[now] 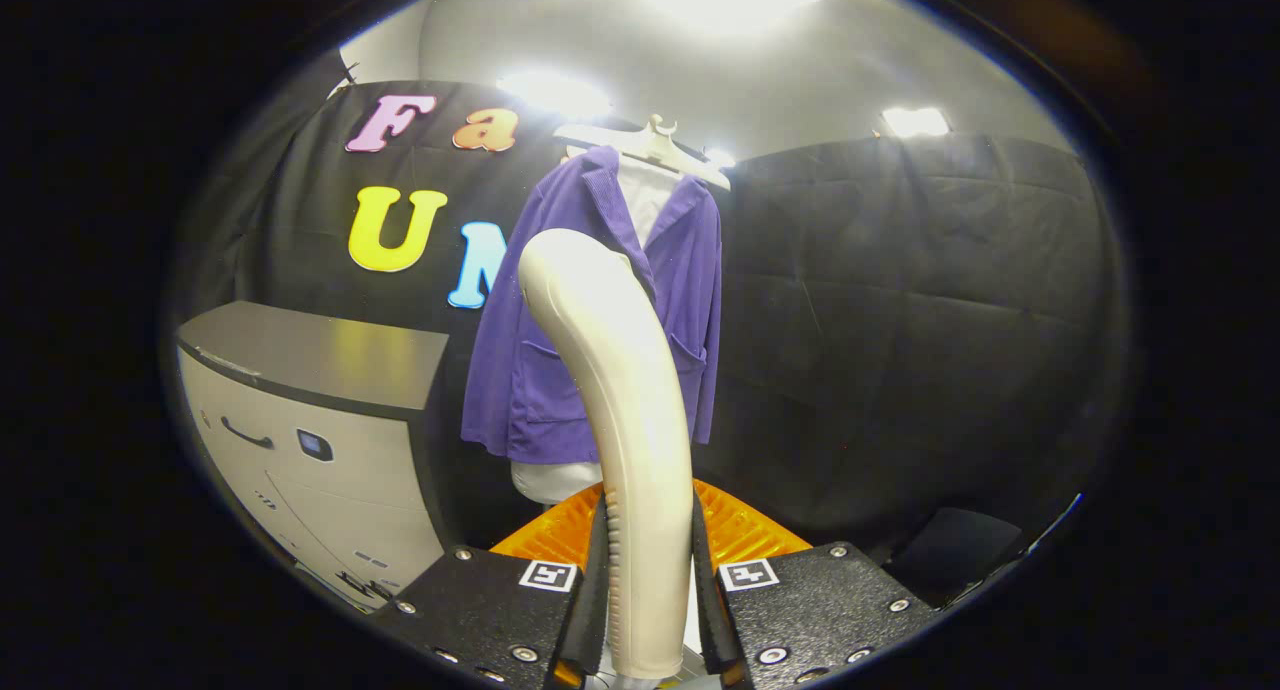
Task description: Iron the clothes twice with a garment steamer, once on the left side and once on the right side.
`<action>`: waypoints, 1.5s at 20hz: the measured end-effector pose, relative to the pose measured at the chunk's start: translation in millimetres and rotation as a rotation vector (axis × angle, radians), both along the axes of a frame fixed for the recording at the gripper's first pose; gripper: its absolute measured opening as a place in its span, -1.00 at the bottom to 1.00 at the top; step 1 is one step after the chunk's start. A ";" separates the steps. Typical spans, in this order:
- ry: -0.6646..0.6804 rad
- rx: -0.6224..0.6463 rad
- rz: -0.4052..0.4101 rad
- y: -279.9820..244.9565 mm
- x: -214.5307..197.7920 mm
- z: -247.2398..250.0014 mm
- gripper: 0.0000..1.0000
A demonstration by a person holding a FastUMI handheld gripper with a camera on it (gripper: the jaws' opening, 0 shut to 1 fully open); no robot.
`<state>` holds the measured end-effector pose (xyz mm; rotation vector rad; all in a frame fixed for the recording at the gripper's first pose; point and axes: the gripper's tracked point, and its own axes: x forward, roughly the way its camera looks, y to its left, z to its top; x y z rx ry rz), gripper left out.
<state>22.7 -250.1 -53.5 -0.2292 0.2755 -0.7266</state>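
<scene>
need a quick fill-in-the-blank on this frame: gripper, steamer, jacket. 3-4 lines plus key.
1. The gripper is shut on the ____ of the steamer.
2. The jacket beyond the steamer is ____ in colour.
3. The jacket hangs on a ____ over a white shirt.
4. Beside the jacket stands a pale ____ with a dark top.

Missing words: handle; purple; hanger; cabinet
</scene>
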 end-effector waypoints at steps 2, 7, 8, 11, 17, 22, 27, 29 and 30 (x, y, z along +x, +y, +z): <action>-0.028 0.006 0.043 30.6 -2.1 9.5 -0.25; -0.066 0.051 0.124 92.1 -5.5 18.2 -0.25; -0.078 0.066 0.141 102.5 -4.5 19.3 -0.25; -0.091 0.074 0.191 123.4 -2.3 23.9 -0.25; -0.130 0.162 0.289 151.0 4.4 17.7 -0.25; -0.139 0.184 0.289 151.0 5.9 15.3 -0.26; -0.142 0.175 0.266 145.7 6.4 16.9 -0.25; -0.146 0.177 0.254 143.2 5.5 17.1 -0.25; -0.147 0.180 0.248 142.0 5.7 16.5 -0.25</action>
